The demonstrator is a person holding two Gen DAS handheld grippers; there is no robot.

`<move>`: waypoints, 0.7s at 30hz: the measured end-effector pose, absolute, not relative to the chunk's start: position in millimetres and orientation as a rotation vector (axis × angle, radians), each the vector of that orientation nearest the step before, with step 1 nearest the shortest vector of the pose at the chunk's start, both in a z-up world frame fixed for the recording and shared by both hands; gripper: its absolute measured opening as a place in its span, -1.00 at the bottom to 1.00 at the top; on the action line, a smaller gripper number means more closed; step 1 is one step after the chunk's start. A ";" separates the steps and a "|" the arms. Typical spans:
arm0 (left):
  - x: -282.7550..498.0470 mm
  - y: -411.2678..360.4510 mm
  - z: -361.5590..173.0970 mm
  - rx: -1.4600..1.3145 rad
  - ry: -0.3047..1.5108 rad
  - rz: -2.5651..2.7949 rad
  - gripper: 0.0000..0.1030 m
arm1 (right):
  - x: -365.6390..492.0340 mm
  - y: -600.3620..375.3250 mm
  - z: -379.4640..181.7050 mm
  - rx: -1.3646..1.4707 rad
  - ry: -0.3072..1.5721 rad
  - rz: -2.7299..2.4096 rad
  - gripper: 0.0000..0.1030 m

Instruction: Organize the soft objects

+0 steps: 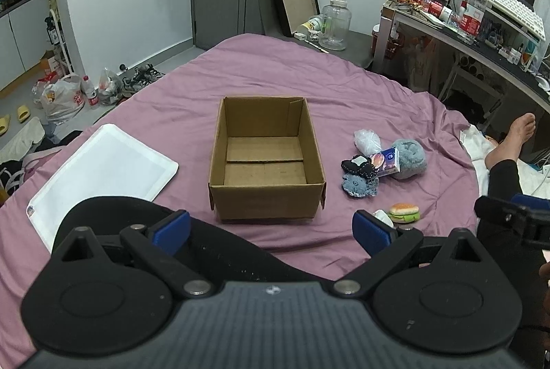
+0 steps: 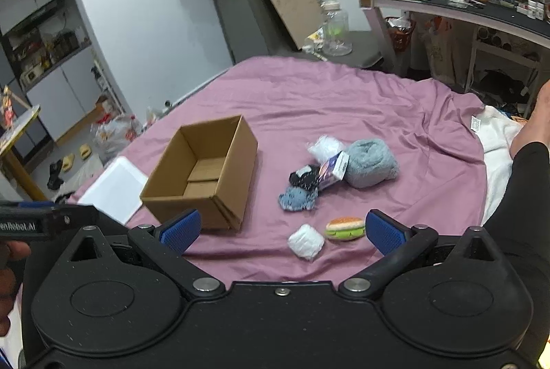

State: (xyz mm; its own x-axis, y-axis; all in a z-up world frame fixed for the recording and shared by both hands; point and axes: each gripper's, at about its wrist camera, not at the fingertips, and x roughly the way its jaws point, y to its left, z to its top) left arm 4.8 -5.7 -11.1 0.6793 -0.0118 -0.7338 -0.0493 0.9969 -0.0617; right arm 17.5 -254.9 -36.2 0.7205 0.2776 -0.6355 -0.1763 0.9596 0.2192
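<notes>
We see the left gripper (image 1: 271, 228) w/ jaws spread wide and nothing between them, hovering low over the pink bedsheet (image 1: 275, 76) just in front of the cardboard box (image 1: 266, 159). The box sits upright, flaps down, and bare inside. The right gripper (image 2: 282, 229) is likewise released and carrying nothing, its blue pads (image 2: 383, 231) well apart.

Soft things lie on the sheet to the right of the box, none in it. In the right wrist view a small white bundle (image 2: 306, 241) and a burger toy (image 2: 345, 228) sit just beside each other, nearest the right gripper (between its 2 fingers in the view, but not touched). Farther back is a cluster: a grey plush (image 2: 371, 162), a white fluffy piece (image 2: 325, 145), a small printed carton (image 2: 333, 171) leaning on the plush, a black spotted item (image 2: 304, 180) and a blue knit piece (image 2: 297, 198), all touching or overlapping.

A white flat tray (image 1: 103, 169) lies left of the box. A person's black-sleeved leg (image 1: 502, 176) and bare foot (image 1: 520, 128) rest at the bed's right edge. The desk (image 1: 481, 39) beyond is cluttered.
</notes>
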 end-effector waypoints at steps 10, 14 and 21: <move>24.1 -19.6 -21.0 -0.115 0.796 -0.021 0.90 | 33.0 -273.9 -54.0 0.237 0.735 0.211 1.00; 35.4 -31.0 -27.9 -0.106 0.800 -0.034 0.89 | 43.7 -286.5 -66.5 0.293 0.745 0.177 1.00; 56.6 -47.6 -46.4 -0.139 0.839 -0.070 0.71 | 58.8 -299.6 -88.3 0.349 0.775 0.163 0.91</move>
